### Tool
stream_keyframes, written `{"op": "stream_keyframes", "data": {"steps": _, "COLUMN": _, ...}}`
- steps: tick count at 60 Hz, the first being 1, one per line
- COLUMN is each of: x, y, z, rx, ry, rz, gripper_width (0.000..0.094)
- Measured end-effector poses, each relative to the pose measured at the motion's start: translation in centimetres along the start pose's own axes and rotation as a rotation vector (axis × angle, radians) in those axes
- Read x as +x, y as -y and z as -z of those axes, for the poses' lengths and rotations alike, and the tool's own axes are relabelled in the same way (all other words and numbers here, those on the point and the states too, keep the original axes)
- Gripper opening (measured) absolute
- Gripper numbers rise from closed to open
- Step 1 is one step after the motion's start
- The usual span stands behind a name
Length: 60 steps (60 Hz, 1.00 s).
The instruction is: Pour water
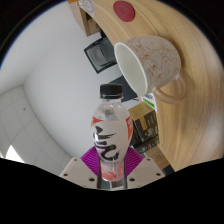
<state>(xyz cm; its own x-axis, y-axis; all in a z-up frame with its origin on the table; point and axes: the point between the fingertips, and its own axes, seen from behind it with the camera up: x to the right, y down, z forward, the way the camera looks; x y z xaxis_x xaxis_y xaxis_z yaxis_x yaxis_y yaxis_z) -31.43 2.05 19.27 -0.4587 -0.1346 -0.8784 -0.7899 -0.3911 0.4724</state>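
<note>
My gripper [111,166] is shut on a clear plastic bottle [110,135] with a black cap, a white label with black lettering and pinkish liquid low inside. Both magenta pads [92,160] press its sides. The whole view is rolled, so the wooden table [190,110] runs down the right. A speckled white mug [148,62] stands on that table just beyond the bottle's cap, its open mouth facing the bottle. The cap sits close under the mug's rim, a small gap apart.
A red round lid [123,10] lies on the table beyond the mug. A dark box [97,53] and a shelf with colourful items [146,122] are behind the bottle. A white wall [45,80] fills the left.
</note>
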Motion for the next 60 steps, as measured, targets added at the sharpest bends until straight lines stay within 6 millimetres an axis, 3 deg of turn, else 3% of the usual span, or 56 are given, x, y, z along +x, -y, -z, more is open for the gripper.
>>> {"op": "stream_keyframes", "data": {"steps": 4, "x": -0.1, "y": 0.7, "z": 0.8, "rx": -0.004, "ry": -0.006, "rz": -0.036, "gripper_width": 0.0282}}
{"op": "stream_keyframes", "data": {"steps": 5, "x": 0.3, "y": 0.6, "z": 0.0, "rx": -0.004, "ry": -0.01, "rz": -0.033, "gripper_width": 0.0281}}
{"op": "stream_keyframes", "data": {"steps": 12, "x": -0.5, "y": 0.4, "z": 0.2, "rx": -0.033, "ry": -0.026, "rz": 0.009, "gripper_width": 0.0282}}
{"op": "stream_keyframes", "data": {"steps": 13, "x": -1.0, "y": 0.6, "z": 1.6, "rx": -0.038, "ry": -0.028, "rz": 0.012, "gripper_width": 0.0281}}
{"op": "stream_keyframes", "data": {"steps": 14, "x": -0.6, "y": 0.3, "z": 0.3, "rx": -0.041, "ry": -0.039, "rz": 0.03, "gripper_width": 0.0281}}
{"op": "stream_keyframes", "data": {"steps": 16, "x": -0.9, "y": 0.2, "z": 0.3, "rx": -0.05, "ry": -0.055, "rz": 0.065, "gripper_width": 0.0282}}
{"op": "stream_keyframes", "data": {"steps": 20, "x": -1.7, "y": 0.1, "z": 0.7, "rx": -0.077, "ry": -0.097, "rz": 0.203, "gripper_width": 0.0283}}
{"op": "stream_keyframes", "data": {"steps": 27, "x": -4.5, "y": 1.7, "z": 1.8, "rx": -0.082, "ry": -0.159, "rz": 0.578, "gripper_width": 0.0282}}
{"op": "stream_keyframes", "data": {"steps": 30, "x": -7.1, "y": 3.6, "z": 3.1, "rx": -0.055, "ry": -0.164, "rz": 0.751, "gripper_width": 0.0284}}
{"op": "stream_keyframes", "data": {"steps": 35, "x": -10.3, "y": 6.6, "z": 3.5, "rx": 0.016, "ry": -0.209, "rz": 1.082, "gripper_width": 0.0285}}
{"op": "stream_keyframes", "data": {"steps": 39, "x": -11.8, "y": 9.5, "z": 3.9, "rx": 0.069, "ry": -0.255, "rz": 1.311, "gripper_width": 0.0284}}
{"op": "stream_keyframes", "data": {"steps": 40, "x": -13.4, "y": 10.3, "z": 5.9, "rx": 0.084, "ry": -0.248, "rz": 1.346, "gripper_width": 0.0284}}
{"op": "stream_keyframes", "data": {"steps": 41, "x": -12.9, "y": 11.5, "z": 4.9, "rx": 0.099, "ry": -0.272, "rz": 1.395, "gripper_width": 0.0284}}
{"op": "stream_keyframes", "data": {"steps": 46, "x": -13.2, "y": 16.1, "z": 5.5, "rx": 0.157, "ry": -0.35, "rz": 1.593, "gripper_width": 0.0285}}
{"op": "stream_keyframes", "data": {"steps": 47, "x": -13.4, "y": 16.3, "z": 6.8, "rx": 0.17, "ry": -0.359, "rz": 1.629, "gripper_width": 0.0284}}
{"op": "stream_keyframes", "data": {"steps": 50, "x": -13.0, "y": 19.3, "z": 6.6, "rx": 0.188, "ry": -0.41, "rz": 1.715, "gripper_width": 0.0283}}
{"op": "stream_keyframes", "data": {"steps": 55, "x": -11.1, "y": 23.7, "z": 7.1, "rx": 0.194, "ry": -0.501, "rz": 1.82, "gripper_width": 0.0283}}
{"op": "stream_keyframes", "data": {"steps": 56, "x": -10.1, "y": 23.5, "z": 7.8, "rx": 0.197, "ry": -0.518, "rz": 1.842, "gripper_width": 0.0283}}
{"op": "stream_keyframes", "data": {"steps": 60, "x": -8.8, "y": 26.8, "z": 8.0, "rx": 0.182, "ry": -0.578, "rz": 1.869, "gripper_width": 0.0283}}
